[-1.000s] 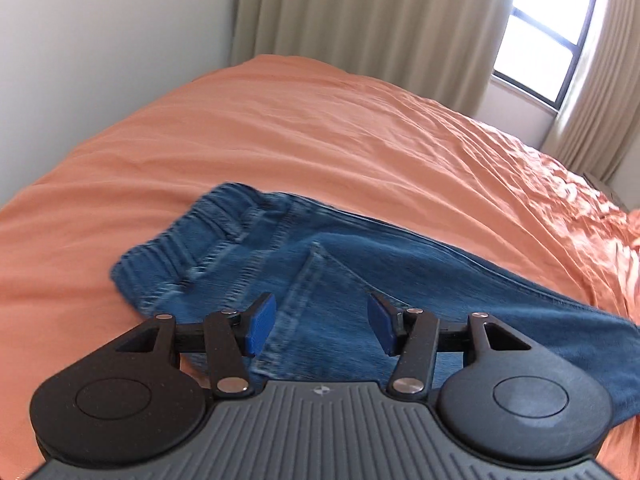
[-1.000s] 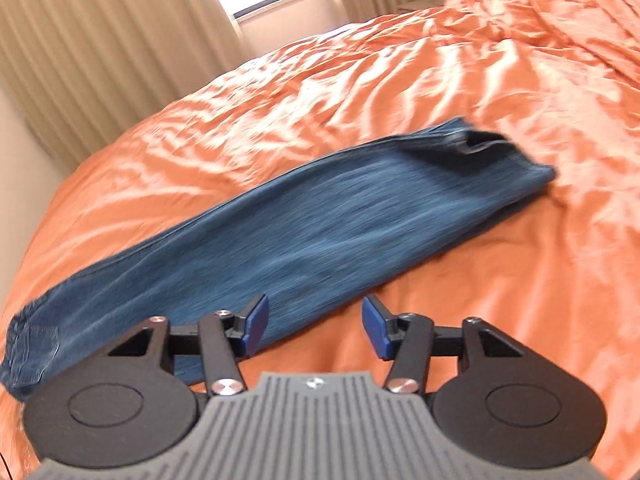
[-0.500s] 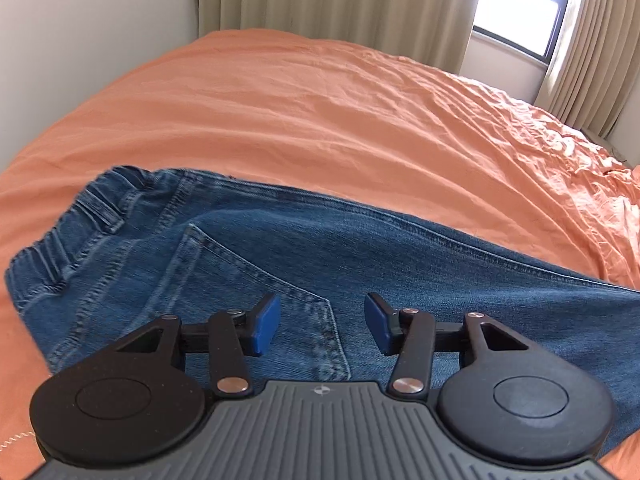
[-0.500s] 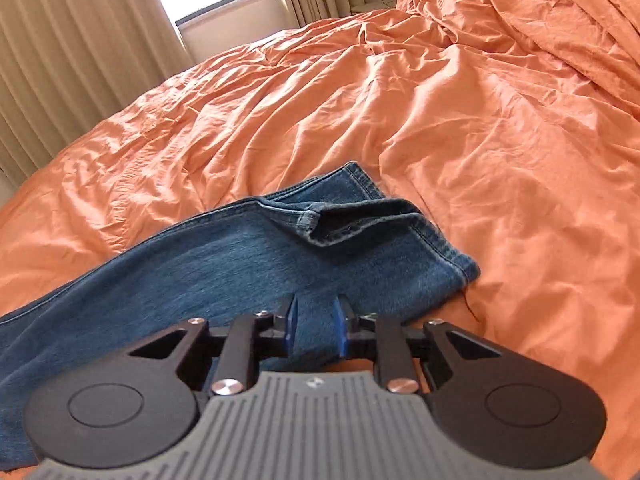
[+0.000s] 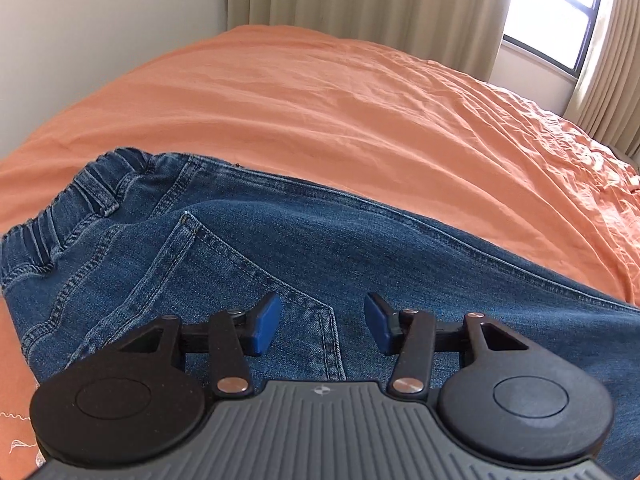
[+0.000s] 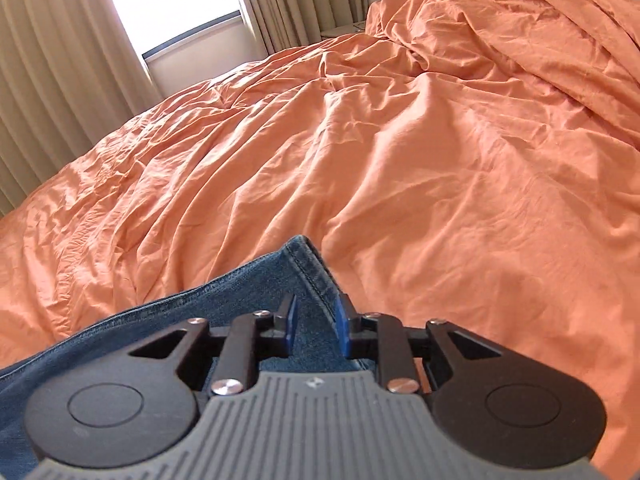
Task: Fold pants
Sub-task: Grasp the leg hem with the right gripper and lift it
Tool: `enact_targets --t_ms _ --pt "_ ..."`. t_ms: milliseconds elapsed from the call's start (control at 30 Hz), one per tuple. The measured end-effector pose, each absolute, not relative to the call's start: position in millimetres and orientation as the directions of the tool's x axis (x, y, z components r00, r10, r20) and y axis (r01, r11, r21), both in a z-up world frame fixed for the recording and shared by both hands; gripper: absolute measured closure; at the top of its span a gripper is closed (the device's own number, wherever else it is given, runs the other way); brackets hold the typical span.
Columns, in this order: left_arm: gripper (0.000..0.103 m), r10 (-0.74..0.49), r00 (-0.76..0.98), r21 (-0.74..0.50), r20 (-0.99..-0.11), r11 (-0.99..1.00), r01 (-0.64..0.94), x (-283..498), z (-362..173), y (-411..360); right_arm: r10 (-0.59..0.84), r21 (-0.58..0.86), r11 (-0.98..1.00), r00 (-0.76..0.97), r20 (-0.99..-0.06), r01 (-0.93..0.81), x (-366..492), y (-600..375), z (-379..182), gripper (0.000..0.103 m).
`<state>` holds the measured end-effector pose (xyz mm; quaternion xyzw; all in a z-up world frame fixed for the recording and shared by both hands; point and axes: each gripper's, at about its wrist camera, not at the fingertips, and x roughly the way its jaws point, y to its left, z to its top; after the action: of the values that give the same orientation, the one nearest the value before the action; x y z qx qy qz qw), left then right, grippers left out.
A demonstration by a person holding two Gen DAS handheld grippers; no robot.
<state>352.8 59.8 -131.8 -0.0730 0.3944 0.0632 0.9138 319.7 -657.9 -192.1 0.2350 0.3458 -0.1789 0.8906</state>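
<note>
Blue denim pants [image 5: 320,248] lie folded lengthwise on an orange bed sheet [image 5: 340,120]. In the left wrist view the elastic waistband [image 5: 60,216] is at the far left and a back pocket [image 5: 240,280] is just ahead of the fingers. My left gripper [image 5: 322,322] is open and empty, just above the pocket. In the right wrist view my right gripper [image 6: 314,320] is nearly closed on the hem end of the pant leg [image 6: 308,264], with the denim edge between the blue pads.
The wrinkled orange sheet [image 6: 400,160] covers the whole bed, with a bunched mound [image 6: 520,20] at the far right. Beige curtains [image 5: 360,0] and a bright window [image 6: 176,0] stand behind the bed. A pale wall [image 5: 80,40] borders the left side.
My right gripper moved along the leg to the hem and narrowed from wide open to nearly shut on it. My left gripper shifted slightly over the back pocket and stayed open.
</note>
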Motion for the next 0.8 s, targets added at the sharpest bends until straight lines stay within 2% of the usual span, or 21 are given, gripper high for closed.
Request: enact_targets --t_ms 167,267,400,633,767,800 --pt "0.045 0.045 0.706 -0.077 -0.706 0.987 -0.141 336 -120 58 -0.119 0.42 0.759 0.74 -0.662 0.498 257 -657 -185 0.071" --pt "0.045 0.022 0.714 -0.089 -0.699 0.989 -0.118 325 -110 59 -0.098 0.496 0.696 0.753 -0.651 0.52 227 -660 -194 0.072" --pt "0.045 0.007 0.71 -0.072 -0.704 0.994 -0.081 310 -102 56 -0.09 0.509 0.647 0.72 -0.688 0.567 213 -654 -220 0.074" --pt "0.045 0.007 0.688 -0.069 -0.726 0.994 -0.082 292 -104 59 -0.043 0.644 0.486 0.753 -0.657 0.591 230 -663 -254 0.074" --pt "0.045 0.007 0.666 -0.088 -0.746 0.99 -0.108 290 -110 65 -0.039 0.668 0.427 0.751 -0.659 0.609 242 -670 -256 0.073" --pt "0.045 0.009 0.66 -0.089 -0.752 0.989 -0.115 290 -112 67 -0.038 0.668 0.412 0.744 -0.667 0.62 245 -671 -258 0.078"
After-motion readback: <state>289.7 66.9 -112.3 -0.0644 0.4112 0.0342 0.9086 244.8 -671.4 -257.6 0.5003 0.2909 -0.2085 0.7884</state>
